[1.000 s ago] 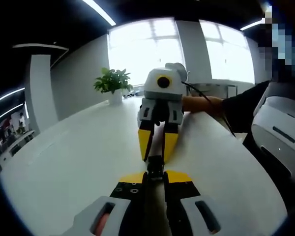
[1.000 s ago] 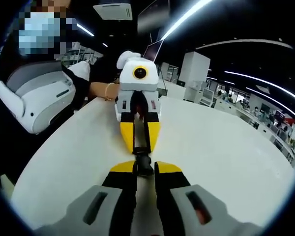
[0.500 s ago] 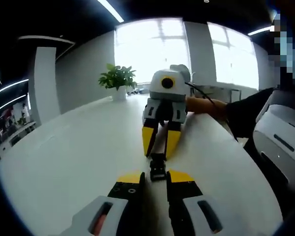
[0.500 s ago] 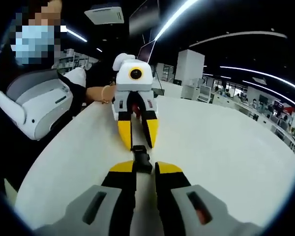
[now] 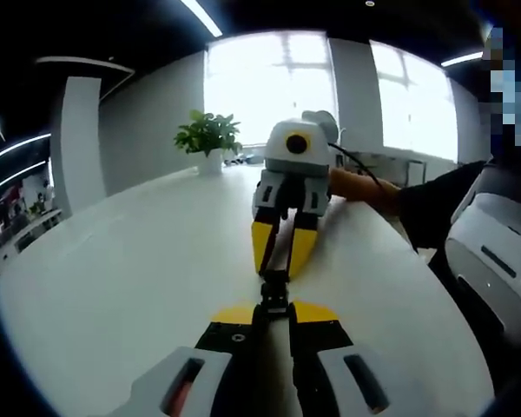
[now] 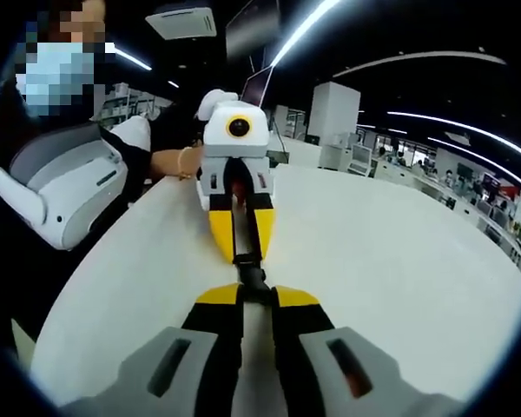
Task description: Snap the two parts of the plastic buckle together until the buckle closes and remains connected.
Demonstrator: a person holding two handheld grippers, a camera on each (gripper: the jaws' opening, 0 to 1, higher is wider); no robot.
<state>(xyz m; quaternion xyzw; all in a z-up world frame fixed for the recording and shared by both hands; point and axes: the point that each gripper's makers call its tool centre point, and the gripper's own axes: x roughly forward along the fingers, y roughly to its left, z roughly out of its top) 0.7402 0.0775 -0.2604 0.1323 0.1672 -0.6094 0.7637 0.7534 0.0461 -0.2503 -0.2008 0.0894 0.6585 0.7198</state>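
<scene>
I see buckle (image 5: 274,291) at 12 o'clock off left gripper (image 5: 273,311), long axis inline toward right gripper (image 5: 278,252); both jaws clamped on buckle, halves look joined, unsure.

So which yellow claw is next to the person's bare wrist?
The right gripper, facing the camera in the left gripper view: the bare wrist reaches out just behind it, above the white table.
</scene>
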